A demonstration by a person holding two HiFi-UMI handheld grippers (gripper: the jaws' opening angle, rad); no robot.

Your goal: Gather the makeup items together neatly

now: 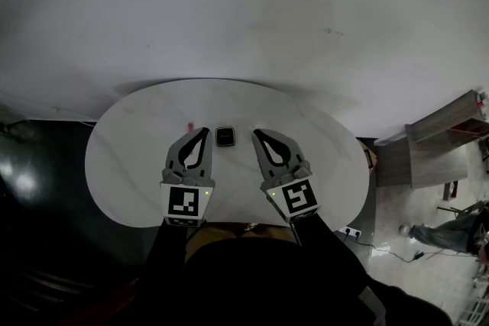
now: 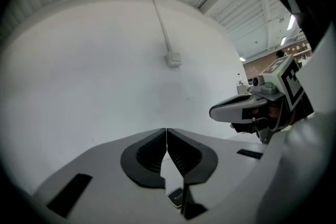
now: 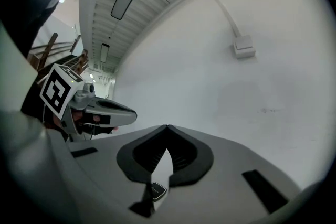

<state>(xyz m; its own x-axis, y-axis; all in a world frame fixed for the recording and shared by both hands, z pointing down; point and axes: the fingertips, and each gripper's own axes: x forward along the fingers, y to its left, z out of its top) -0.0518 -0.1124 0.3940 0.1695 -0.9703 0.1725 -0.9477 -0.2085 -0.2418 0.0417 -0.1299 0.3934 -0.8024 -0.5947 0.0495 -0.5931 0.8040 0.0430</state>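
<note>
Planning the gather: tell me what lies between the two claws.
In the head view, a small black square compact lies on the table between the left claw and right claw.

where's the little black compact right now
In the head view the black compact lies on the white table, between the tips of the left tool and the right tool.

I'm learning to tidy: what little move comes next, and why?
Probably open the right gripper and lower it toward the black case: that gripper and the left gripper are both shut and empty, and the case lies between them.
</note>
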